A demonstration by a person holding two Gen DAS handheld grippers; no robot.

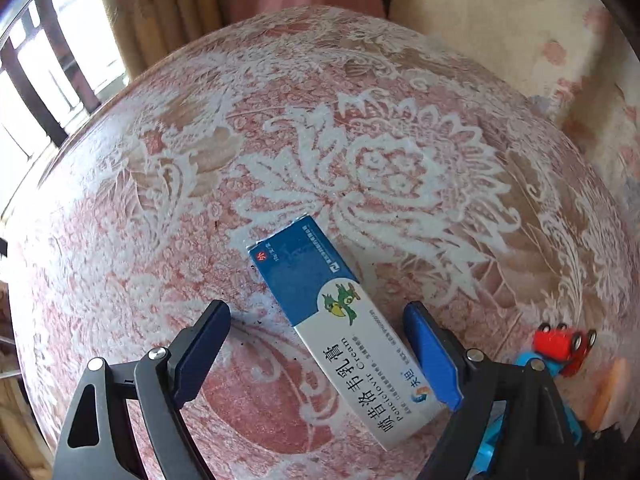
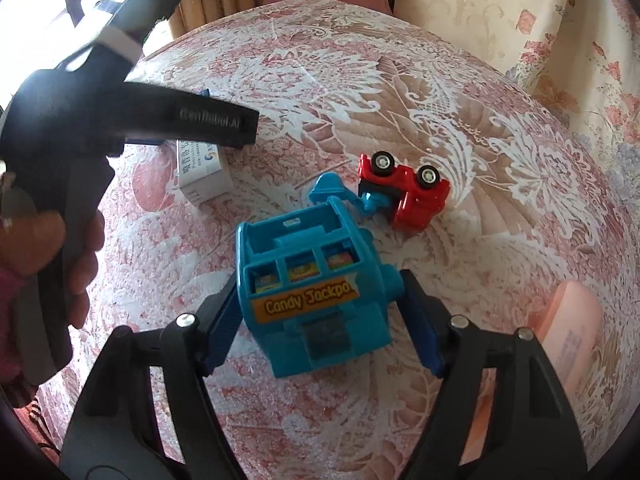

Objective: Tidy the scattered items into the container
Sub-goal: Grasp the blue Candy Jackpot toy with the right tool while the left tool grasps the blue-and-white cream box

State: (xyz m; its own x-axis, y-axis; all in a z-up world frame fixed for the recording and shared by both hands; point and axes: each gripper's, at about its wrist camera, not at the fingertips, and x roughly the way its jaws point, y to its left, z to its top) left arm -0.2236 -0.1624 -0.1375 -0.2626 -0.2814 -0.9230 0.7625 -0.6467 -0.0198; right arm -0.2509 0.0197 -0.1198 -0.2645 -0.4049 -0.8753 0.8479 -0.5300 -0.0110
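A blue and white cream box (image 1: 344,332) lies flat and slantwise on the lace-covered table (image 1: 360,120). My left gripper (image 1: 316,308) stands open astride it; the right pad is at the box's edge, the left pad well apart from it. In the right wrist view a blue "Candy Jackpot" toy (image 2: 312,288) rests on the table between the fingers of my right gripper (image 2: 320,284). The left pad touches its side and the right pad its round knob. The cream box (image 2: 204,172) also shows there, half hidden under the left tool's black body (image 2: 192,120).
A red toy truck (image 2: 404,188) lies overturned just beyond the blue toy, with a blue digger arm (image 2: 340,192) attached. A peach-coloured plastic thing (image 2: 568,340) sits at the right edge. A person's hand (image 2: 80,248) holds the left tool. Curtains and a floral wall stand behind the table.
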